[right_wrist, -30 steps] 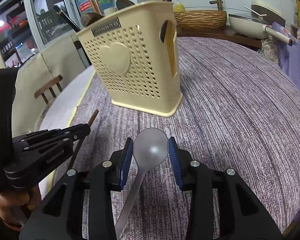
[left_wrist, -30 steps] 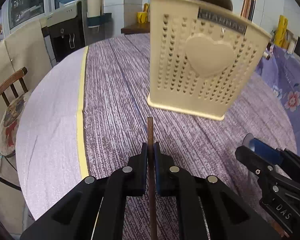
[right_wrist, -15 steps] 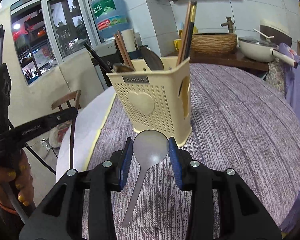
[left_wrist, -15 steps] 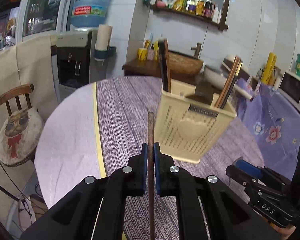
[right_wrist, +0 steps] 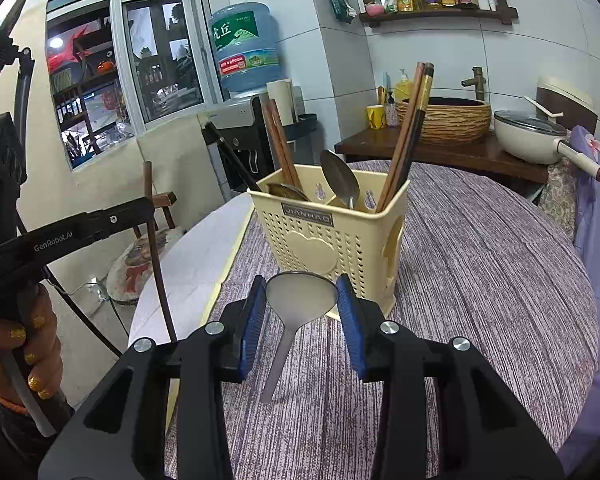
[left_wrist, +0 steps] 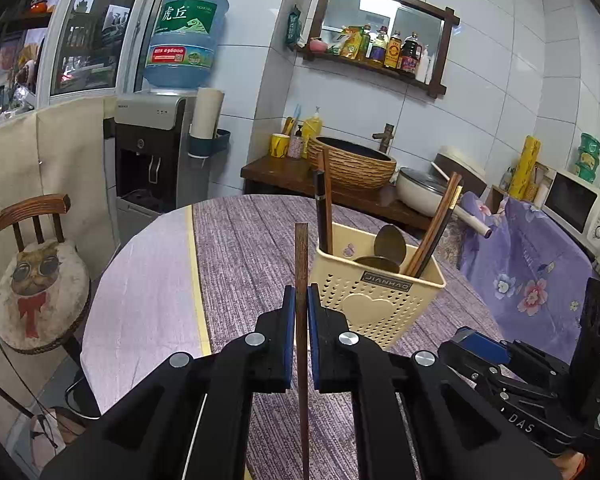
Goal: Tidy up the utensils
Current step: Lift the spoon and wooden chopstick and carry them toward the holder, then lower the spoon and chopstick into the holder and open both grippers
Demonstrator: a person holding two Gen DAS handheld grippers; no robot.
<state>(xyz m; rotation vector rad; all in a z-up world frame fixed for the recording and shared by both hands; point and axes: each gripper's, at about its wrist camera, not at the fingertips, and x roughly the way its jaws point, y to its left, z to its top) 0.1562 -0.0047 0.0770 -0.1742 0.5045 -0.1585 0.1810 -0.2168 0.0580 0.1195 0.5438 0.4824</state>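
A cream perforated utensil holder (left_wrist: 380,296) stands on the round table, with chopsticks and spoons upright in it; it also shows in the right wrist view (right_wrist: 332,236). My left gripper (left_wrist: 301,320) is shut on a brown chopstick (left_wrist: 301,264), held upright in front of and left of the holder. My right gripper (right_wrist: 302,312) is shut on a metal spoon (right_wrist: 300,300) by its bowl, handle hanging down, just in front of the holder. The left gripper with its chopstick (right_wrist: 156,240) shows at the left of the right wrist view.
The table (left_wrist: 244,248) has a purple striped cloth and a pale left part with a yellow seam. A chair (left_wrist: 40,272) with a cat cushion stands at the left. A water dispenser (left_wrist: 156,152) and a side counter with a basket basin (left_wrist: 352,164) stand behind.
Both grippers have risen and pulled back from the holder, each still holding its utensil. The holder now looks smaller and its open top shows.
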